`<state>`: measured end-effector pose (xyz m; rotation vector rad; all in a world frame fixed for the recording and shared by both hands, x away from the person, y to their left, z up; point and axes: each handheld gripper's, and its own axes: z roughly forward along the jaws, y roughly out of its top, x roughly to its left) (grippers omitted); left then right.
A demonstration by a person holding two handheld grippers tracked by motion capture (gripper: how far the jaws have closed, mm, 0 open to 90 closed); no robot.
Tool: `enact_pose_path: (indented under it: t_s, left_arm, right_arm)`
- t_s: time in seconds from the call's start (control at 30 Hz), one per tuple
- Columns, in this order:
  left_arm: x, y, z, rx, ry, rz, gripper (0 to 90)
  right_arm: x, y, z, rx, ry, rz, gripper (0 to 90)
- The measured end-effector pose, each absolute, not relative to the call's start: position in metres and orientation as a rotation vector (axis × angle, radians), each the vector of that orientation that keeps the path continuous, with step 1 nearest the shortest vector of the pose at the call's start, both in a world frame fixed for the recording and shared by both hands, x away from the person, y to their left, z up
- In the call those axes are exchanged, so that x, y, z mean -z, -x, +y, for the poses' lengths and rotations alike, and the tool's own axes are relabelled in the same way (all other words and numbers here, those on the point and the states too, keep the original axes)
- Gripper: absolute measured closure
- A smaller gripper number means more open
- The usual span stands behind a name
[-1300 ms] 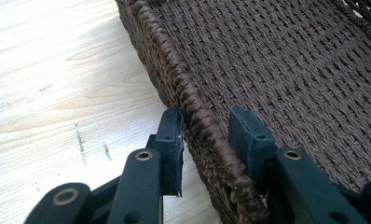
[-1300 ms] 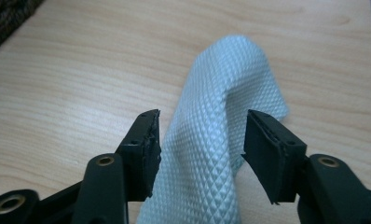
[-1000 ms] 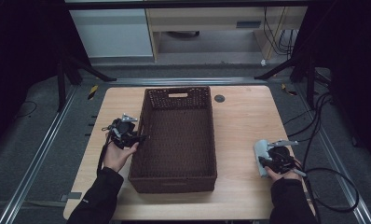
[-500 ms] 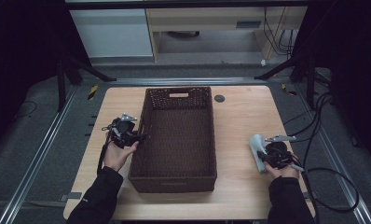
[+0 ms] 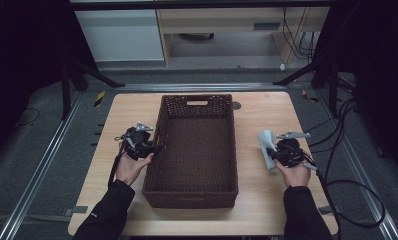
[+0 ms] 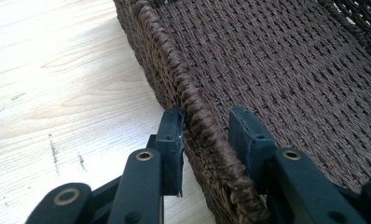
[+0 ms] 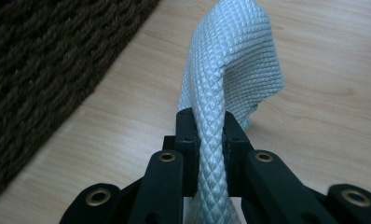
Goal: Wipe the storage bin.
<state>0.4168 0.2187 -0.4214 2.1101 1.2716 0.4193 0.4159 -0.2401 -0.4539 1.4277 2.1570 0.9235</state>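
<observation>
Worktop (image 5: 252, 205) of pale wood grain, faintly scuffed, stands on grey floor amid dark surroundings. Right gripper (image 7: 207, 123) is clenched on a pale blue cloth (image 7: 230, 60) right of the wicker basket (image 5: 197, 150). Left gripper (image 6: 207, 128) straddles the basket's left rim; grip unclear. No writing is legible.

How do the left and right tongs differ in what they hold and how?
The left tongs straddle the stiff rim of the brown wicker basket, one jaw outside, one inside. The right tongs pinch a soft pale cloth, jaws nearly together, beside the basket. Both are hand-held over the table.
</observation>
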Motion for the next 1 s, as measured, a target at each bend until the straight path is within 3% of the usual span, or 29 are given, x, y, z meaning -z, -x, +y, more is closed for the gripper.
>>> enact_pose_path:
  t_s: [0.6,1.0]
  left_arm:
    - [0.421,-0.421,0.234,-0.394,-2.149,1.215,66.0]
    - [0.422,-0.422,0.237,-0.39,-2.148,1.206,65.8]
  right_arm:
    - [0.434,-0.472,-0.199,-1.015,-1.347,2.132,81.6]
    - [0.447,-0.511,-0.18,-1.032,-1.371,2.123,81.7]
